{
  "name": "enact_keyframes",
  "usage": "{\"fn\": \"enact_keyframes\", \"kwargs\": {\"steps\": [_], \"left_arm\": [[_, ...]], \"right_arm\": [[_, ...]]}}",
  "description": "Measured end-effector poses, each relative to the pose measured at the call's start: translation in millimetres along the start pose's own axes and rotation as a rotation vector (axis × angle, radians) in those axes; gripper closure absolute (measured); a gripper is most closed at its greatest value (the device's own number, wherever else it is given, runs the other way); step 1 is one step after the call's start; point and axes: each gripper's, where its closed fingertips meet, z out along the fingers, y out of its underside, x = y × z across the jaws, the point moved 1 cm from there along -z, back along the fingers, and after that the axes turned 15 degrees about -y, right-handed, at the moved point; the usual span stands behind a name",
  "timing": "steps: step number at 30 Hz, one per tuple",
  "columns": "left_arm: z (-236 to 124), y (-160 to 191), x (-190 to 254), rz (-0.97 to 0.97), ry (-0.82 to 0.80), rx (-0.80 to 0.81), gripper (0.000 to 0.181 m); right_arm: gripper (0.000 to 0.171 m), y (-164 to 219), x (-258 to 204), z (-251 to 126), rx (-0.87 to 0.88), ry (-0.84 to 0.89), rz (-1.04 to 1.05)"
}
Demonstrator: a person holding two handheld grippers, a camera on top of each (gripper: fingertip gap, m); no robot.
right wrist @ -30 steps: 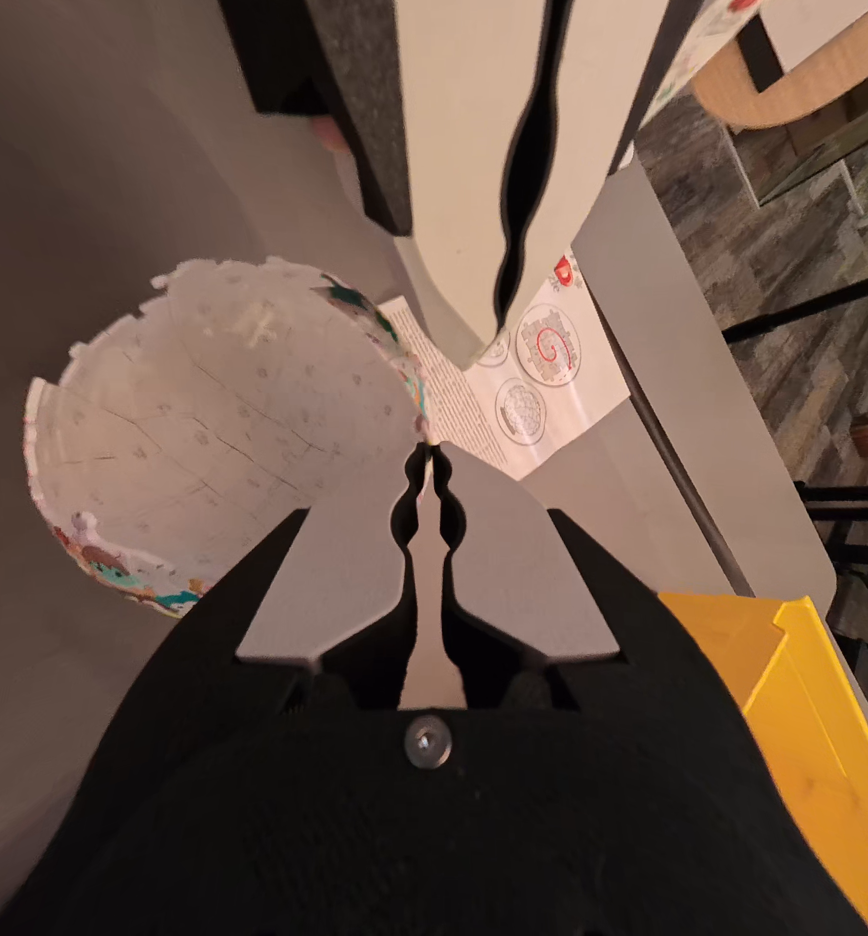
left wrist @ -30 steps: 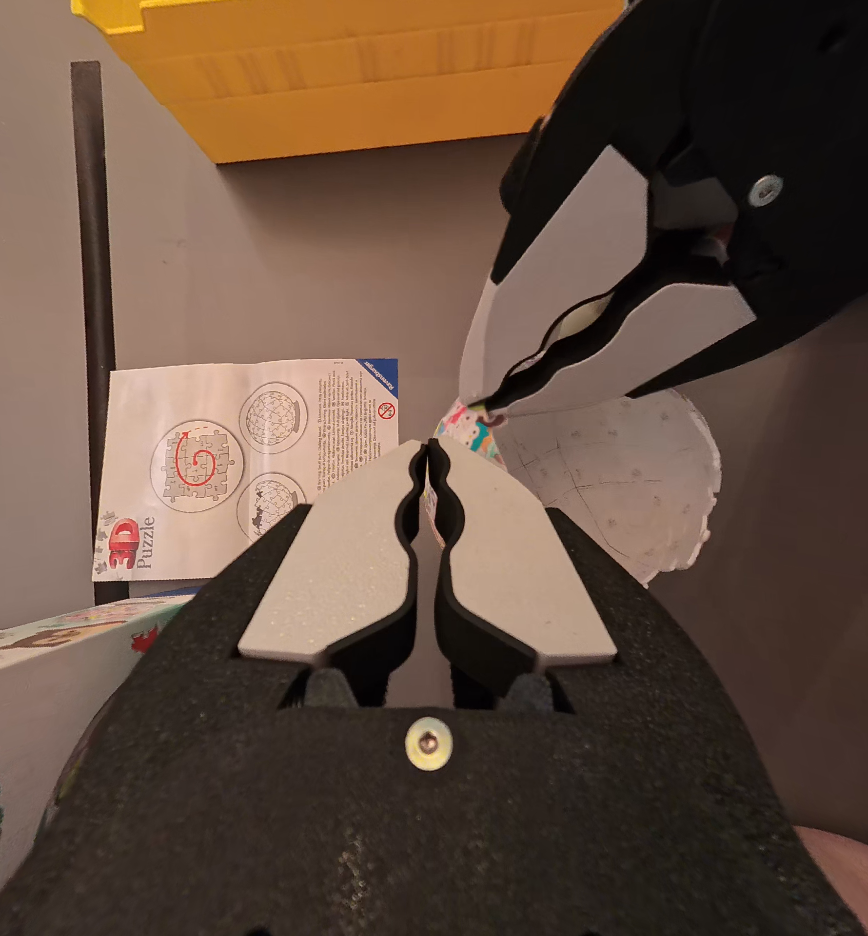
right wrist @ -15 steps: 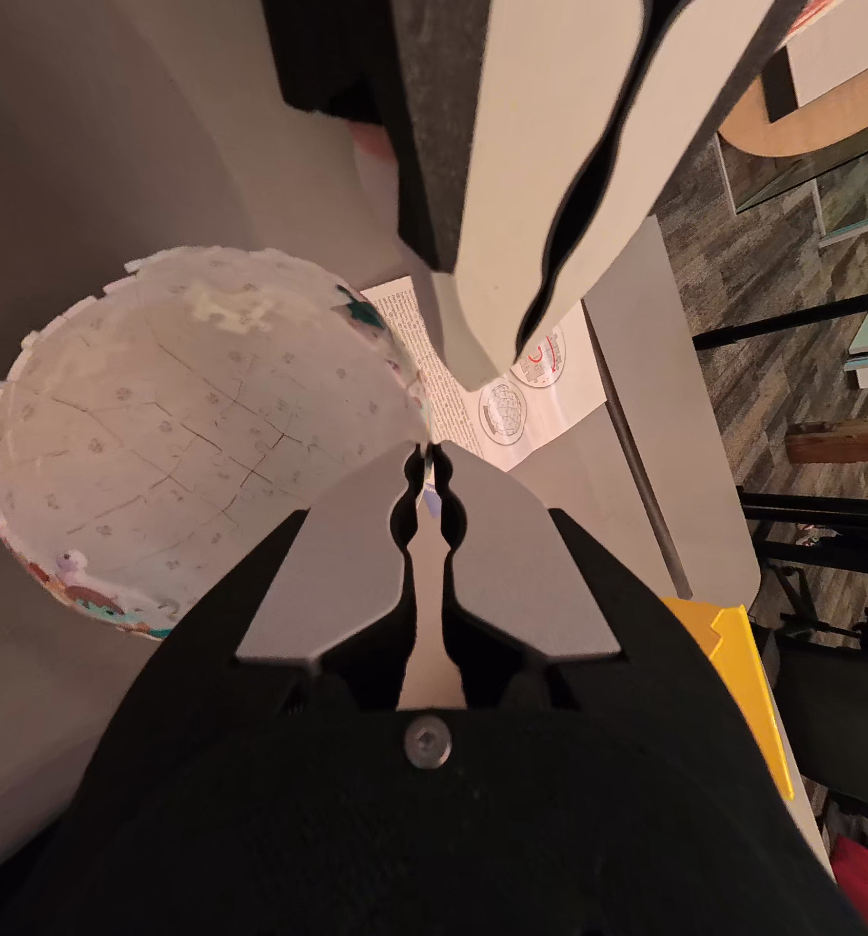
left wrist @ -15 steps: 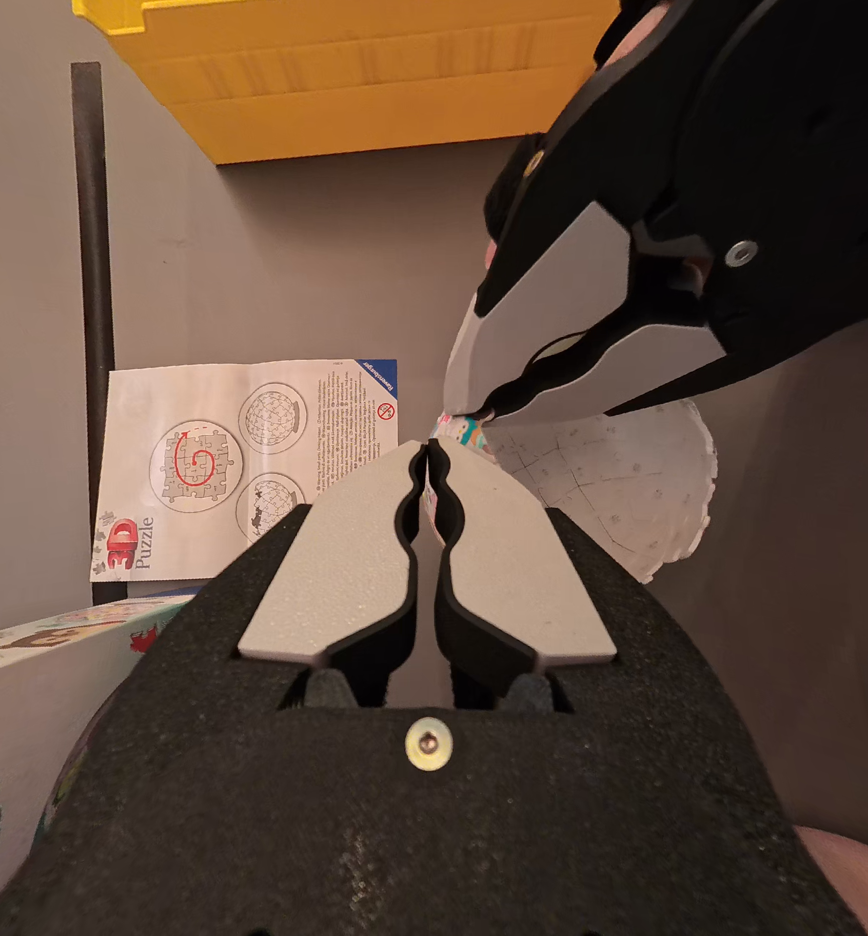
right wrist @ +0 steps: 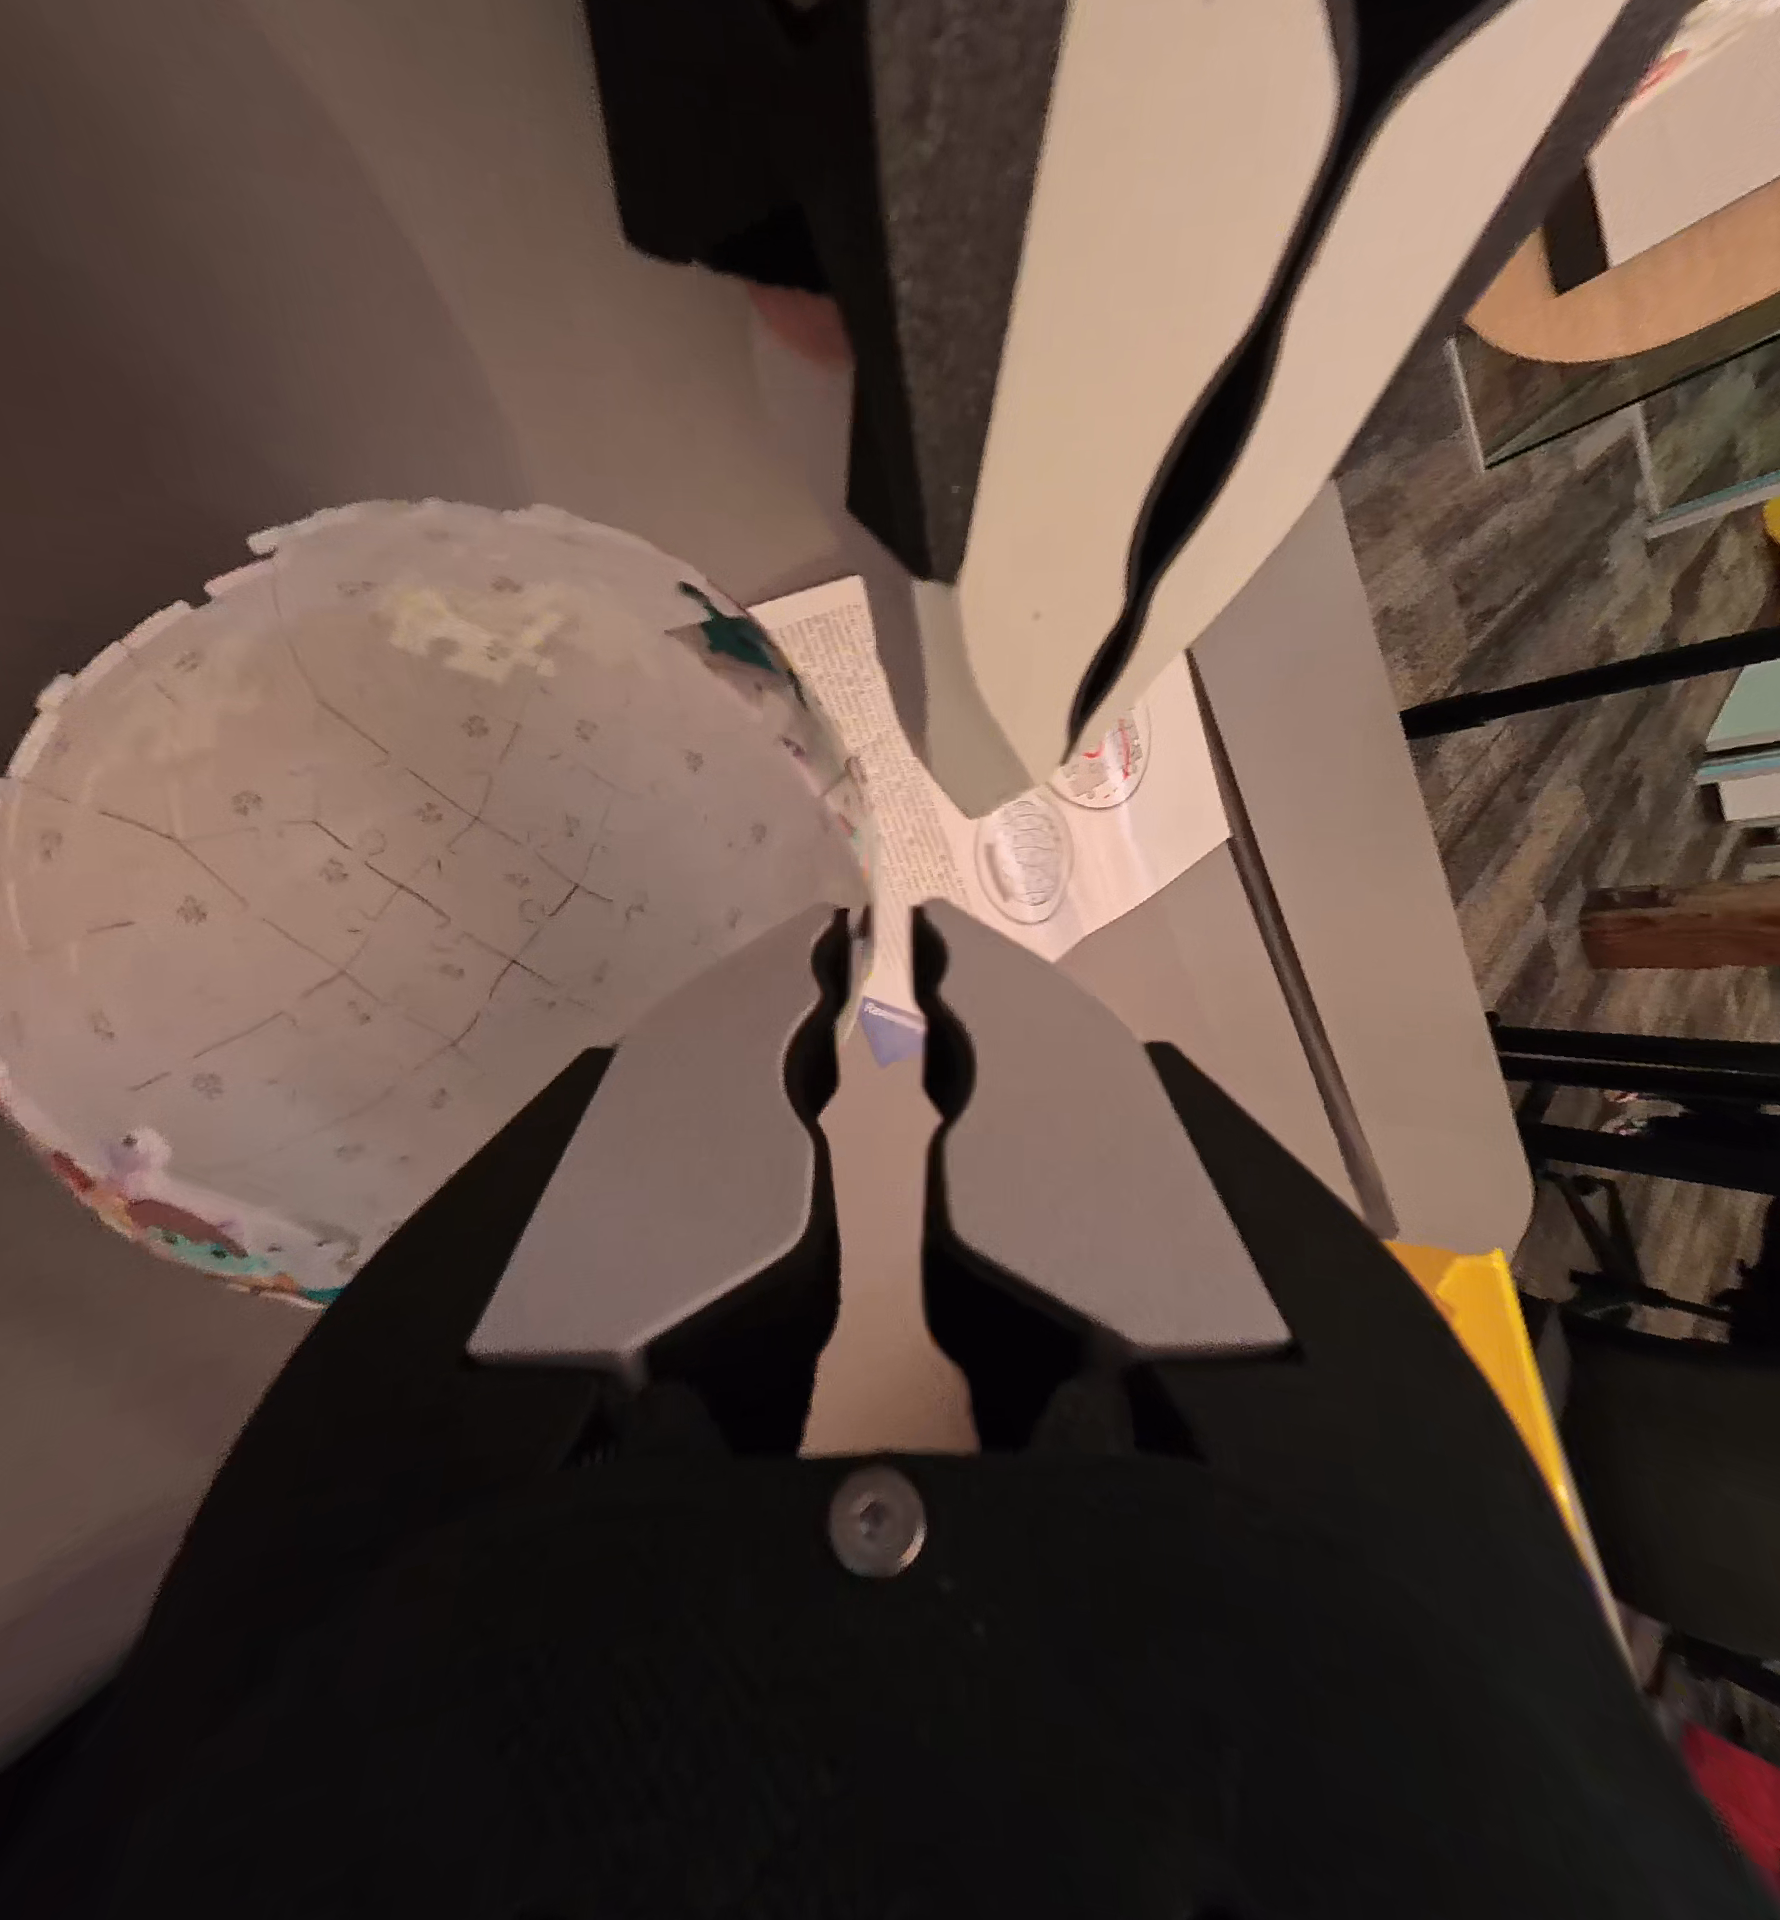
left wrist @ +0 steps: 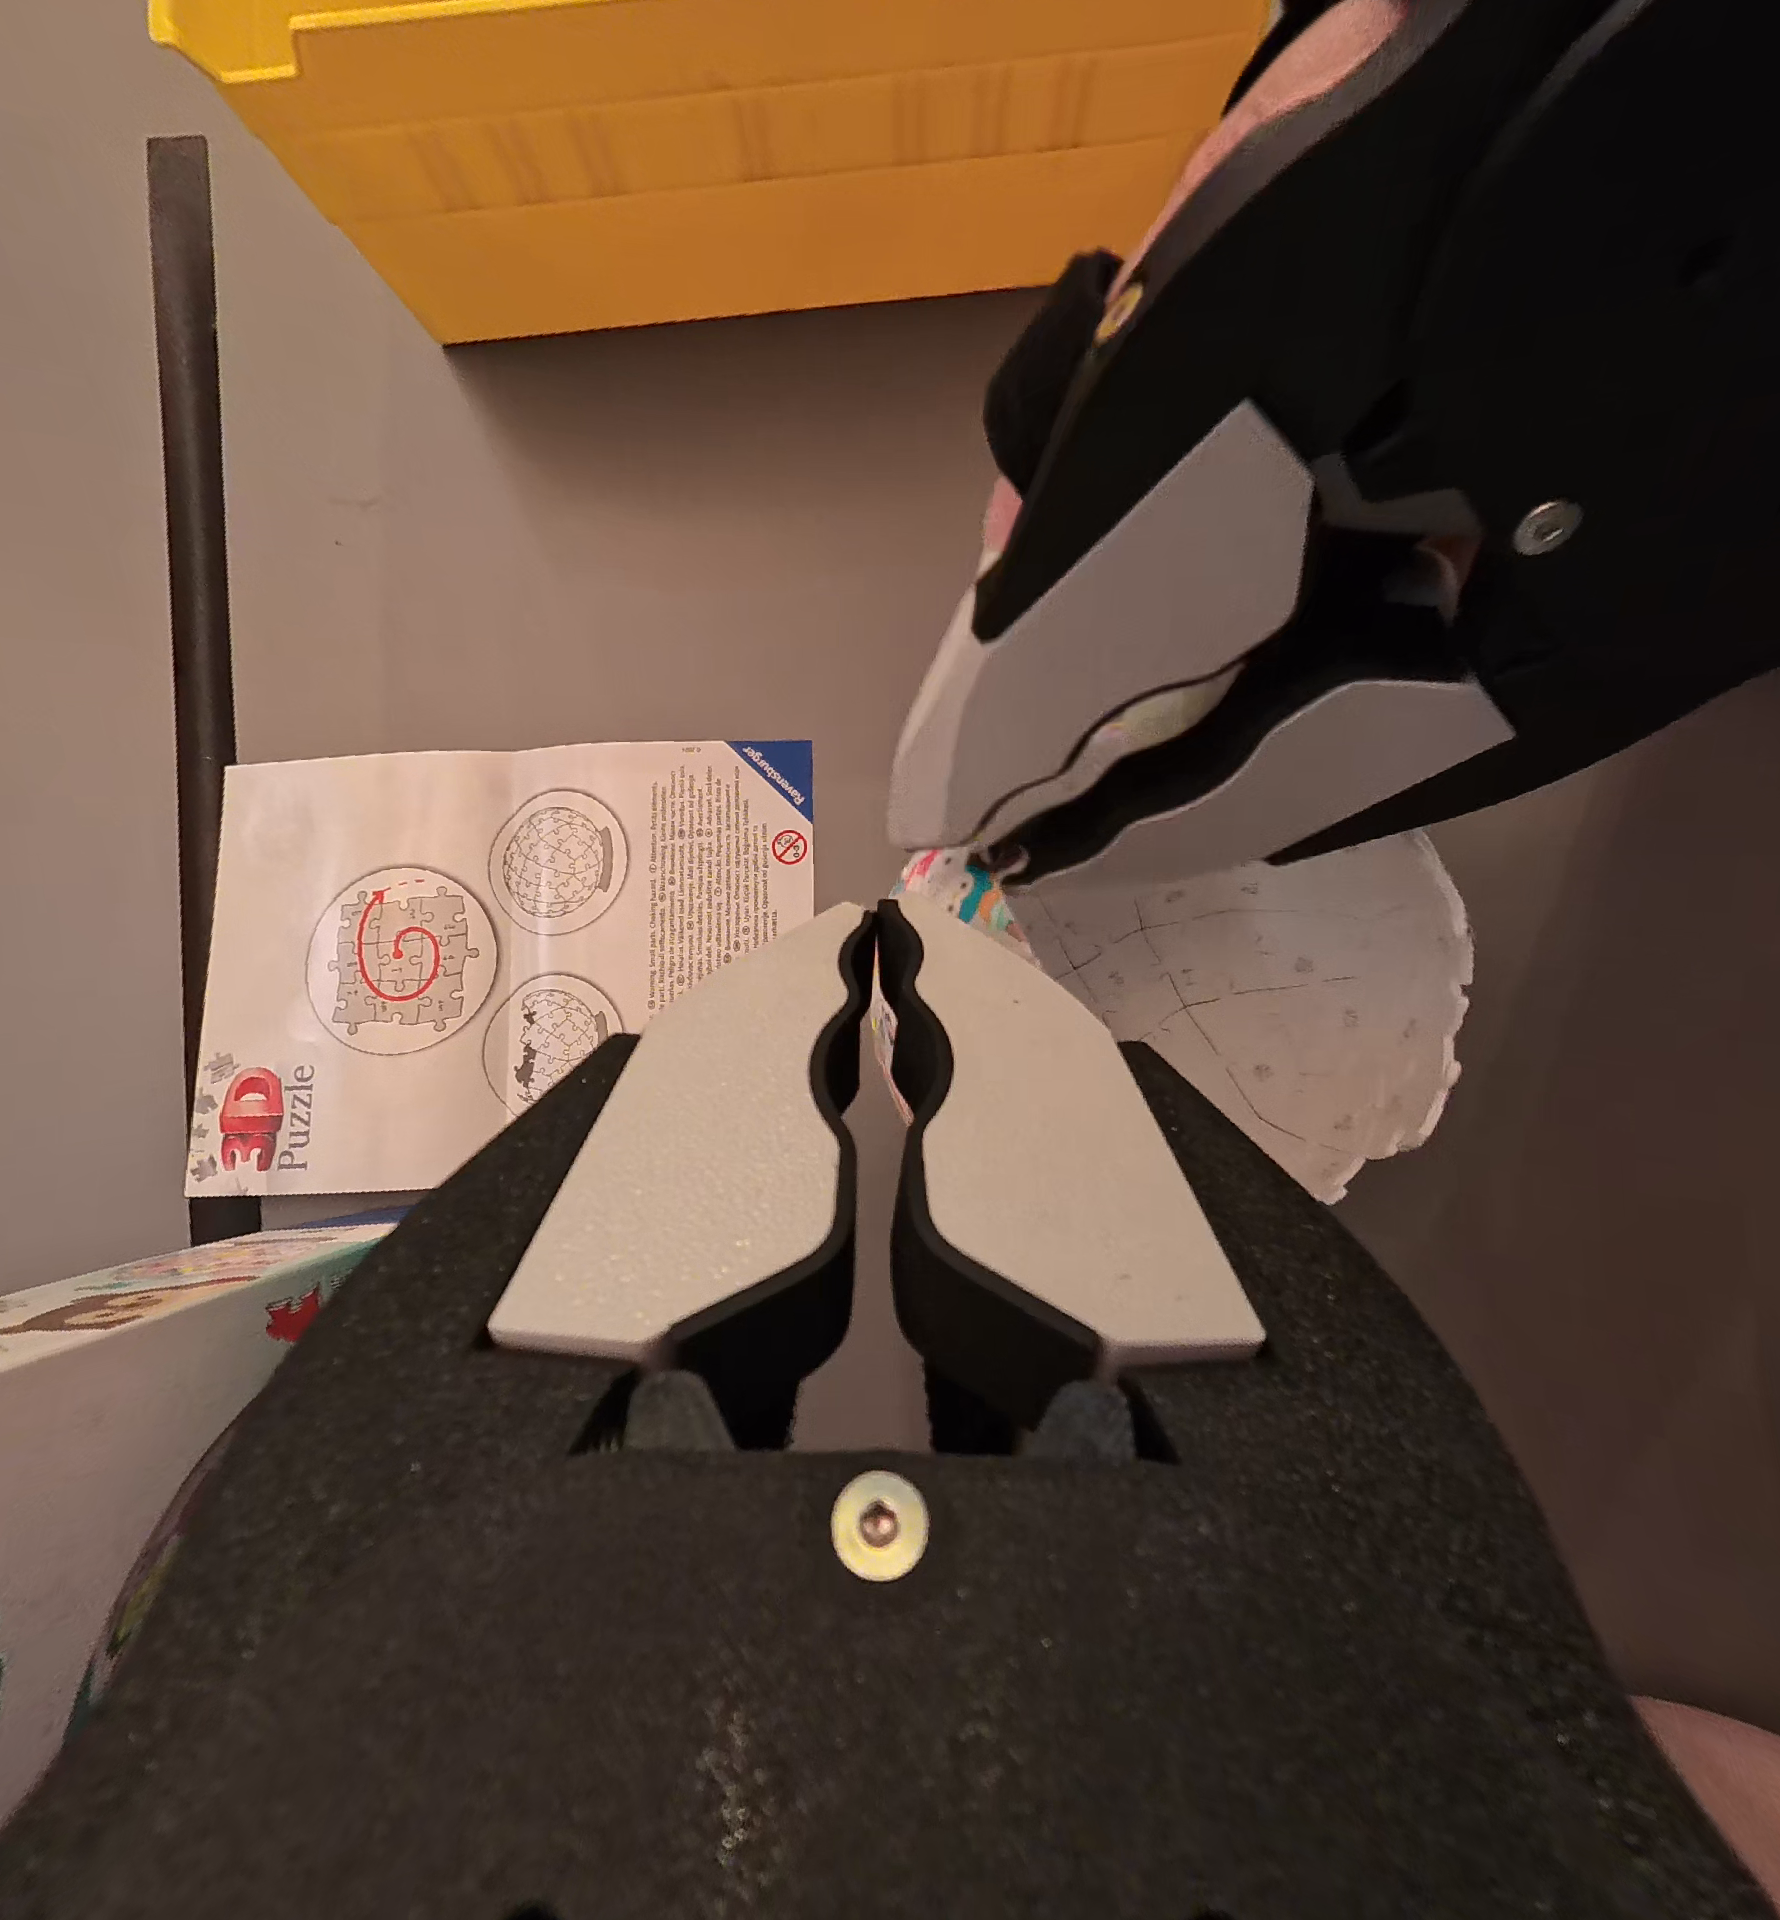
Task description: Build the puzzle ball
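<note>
Grey bench (left wrist: 605, 540) under both my tongs: the left tongs (left wrist: 878, 914) pinch the rim of the half-built white plastic puzzle ball shell (right wrist: 346, 883), light and likely to pop apart, while my right tongs (right wrist: 881, 920) gape slightly, holding nothing.

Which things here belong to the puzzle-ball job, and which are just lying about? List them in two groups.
Job in hand:
- half-built ball
- instruction leaflet
- left gripper
- right gripper, fingers at the ball's rim

Lying about:
- yellow bin
- printed box at the table's edge
</note>
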Motion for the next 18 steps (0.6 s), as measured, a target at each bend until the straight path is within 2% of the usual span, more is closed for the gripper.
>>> {"fn": "enact_keyframes", "kwargs": {"steps": [2, 10, 14, 18], "left_arm": [[0, 0, 0, -0.004, 0.001, 0.002, 0.181], [3, 5, -3, -0.005, -0.018, -0.035, 0.181], [-1, 11, -10, -0.045, -0.03, -0.057, 0.181], [-15, 6, -19, -0.086, -0.052, 0.005, 0.181]], "right_arm": [[0.143, -5, 2, -3, 0.014, 0.018, -0.048], [0.152, -11, 3, 8, -0.044, -0.031, -0.123], [0.155, -14, 3, 10, -0.013, -0.05, -0.12], [0.162, -15, 2, 12, 0.011, -0.082, -0.115]]}}
